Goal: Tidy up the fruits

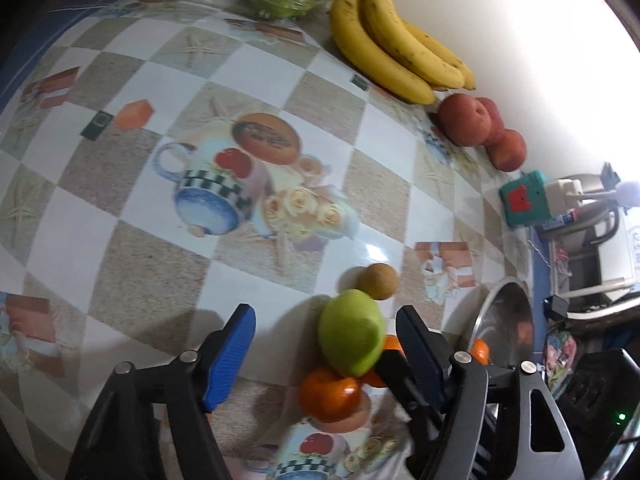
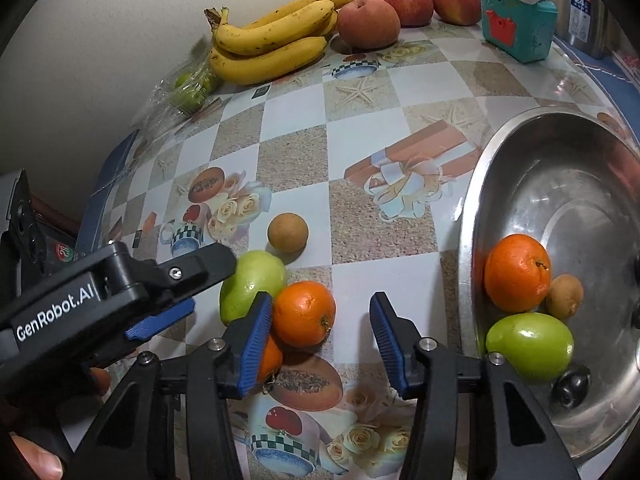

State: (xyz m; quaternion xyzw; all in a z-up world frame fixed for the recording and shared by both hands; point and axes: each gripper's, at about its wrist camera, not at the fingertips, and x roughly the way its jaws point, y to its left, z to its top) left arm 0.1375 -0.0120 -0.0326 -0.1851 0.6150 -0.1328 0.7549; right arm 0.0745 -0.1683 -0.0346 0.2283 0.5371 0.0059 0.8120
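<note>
In the left wrist view a green fruit point(image 1: 350, 332) lies on the patterned table point(image 1: 160, 60) between the jaws of my left gripper point(image 1: 324, 356). It sits close to the right finger, with a clear gap to the left pad. An orange point(image 1: 330, 394) lies just below it and a small brown fruit point(image 1: 378, 280) just beyond. In the right wrist view my right gripper point(image 2: 320, 344) straddles an orange point(image 2: 304, 314). That orange sits against the left pad, well apart from the right one. A second orange point(image 2: 272, 360) shows partly behind the left finger. The green fruit point(image 2: 252, 284) lies at the left gripper's fingers point(image 2: 200, 264).
A steel bowl point(image 2: 468, 216) at the right holds an orange point(image 2: 516, 276), a green fruit point(image 2: 528, 346), a brown fruit point(image 2: 564, 296) and a small dark one point(image 2: 572, 388). Bananas point(image 2: 272, 40), red apples point(image 2: 368, 22), bagged green fruit point(image 2: 188, 92) and a teal box point(image 2: 516, 20) line the wall.
</note>
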